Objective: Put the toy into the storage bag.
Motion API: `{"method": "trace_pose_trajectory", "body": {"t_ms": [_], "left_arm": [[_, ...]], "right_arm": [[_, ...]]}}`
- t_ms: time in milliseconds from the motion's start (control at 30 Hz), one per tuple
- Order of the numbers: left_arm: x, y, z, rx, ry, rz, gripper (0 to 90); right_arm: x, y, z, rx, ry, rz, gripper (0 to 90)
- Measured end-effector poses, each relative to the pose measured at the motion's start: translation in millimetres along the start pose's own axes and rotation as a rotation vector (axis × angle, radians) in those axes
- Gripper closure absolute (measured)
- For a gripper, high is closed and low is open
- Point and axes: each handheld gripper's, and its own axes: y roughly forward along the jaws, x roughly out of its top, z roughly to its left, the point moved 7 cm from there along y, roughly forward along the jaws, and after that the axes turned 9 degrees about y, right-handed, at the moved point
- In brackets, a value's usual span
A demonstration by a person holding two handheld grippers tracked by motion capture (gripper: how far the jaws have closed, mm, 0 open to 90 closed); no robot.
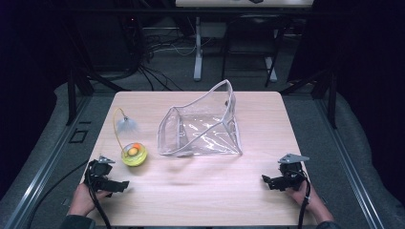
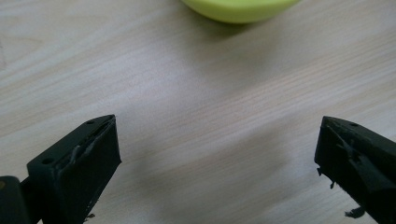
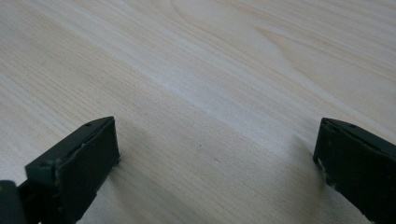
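On the middle of the wood table (image 1: 200, 191), a bit toward the far side, sits a clear plastic bag (image 1: 203, 128) w/ a grey trim; its mouth is open and faces left, and one corner sticks up at the back. Left of the bag, close but not touching, is a yellow-green toy bowl (image 1: 134, 154) w/ an orange ball in it; a thin yellow wire curves up from it to a grey feather (image 1: 127, 125). Near the front left corner a hand holds the left gripper (image 1: 119, 185), low over the table; in the left gripper view its jaws are wide apart w/ nothing btwn them, and the bowl's rim (image 2: 240, 9) is just ahead. Near the front right corner the other hand holds the right gripper (image 1: 265, 180), jaws wide apart too, holding nothing, bare wood under them.
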Motion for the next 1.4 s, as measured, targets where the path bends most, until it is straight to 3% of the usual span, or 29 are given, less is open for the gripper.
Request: {"method": "trace_pose_trajectory", "body": {"t_ms": [167, 567, 667, 733, 867, 1167, 1300, 1400], "left_arm": [[7.9, -9.7, -1.0, 0.01, -0.023, -0.045, 0.0], [27.2, -30.3, 0.2, 0.038, -0.012, -0.133, 0.0], [31.1, -34.2, -0.1, 0.028, -0.01, -0.147, 0.0], [39.1, -40.3, -1.7, -0.003, -0.024, -0.195, 0.0], [51.6, -49.2, -0.8, -0.008, -0.042, -0.248, 0.0], [74.5, -61.8, 11.7, 0.032, -0.085, -0.344, 0.0], [85.6, -65.9, 19.2, 0.048, -0.079, -0.353, 0.0], [96.4, -71.2, 25.3, 0.055, -0.091, -0.386, 0.0]], "right_arm": [[0.0, 0.0, 0.0, 0.0, 0.0, 0.0, 0.0], [0.0, 0.0, 0.0, 0.0, 0.0, 0.0, 0.0], [0.0, 0.0, 0.0, 0.0, 0.0, 0.0, 0.0], [0.0, 0.0, 0.0, 0.0, 0.0, 0.0, 0.0], [0.0, 0.0, 0.0, -0.001, 0.0, 0.0, 0.0], [0.0, 0.0, 0.0, -0.001, 0.0, 0.0, 0.0], [0.0, 0.0, 0.0, 0.0, 0.0, 0.0, 0.0], [0.0, 0.0, 0.0, 0.0, 0.0, 0.0, 0.0]]}}
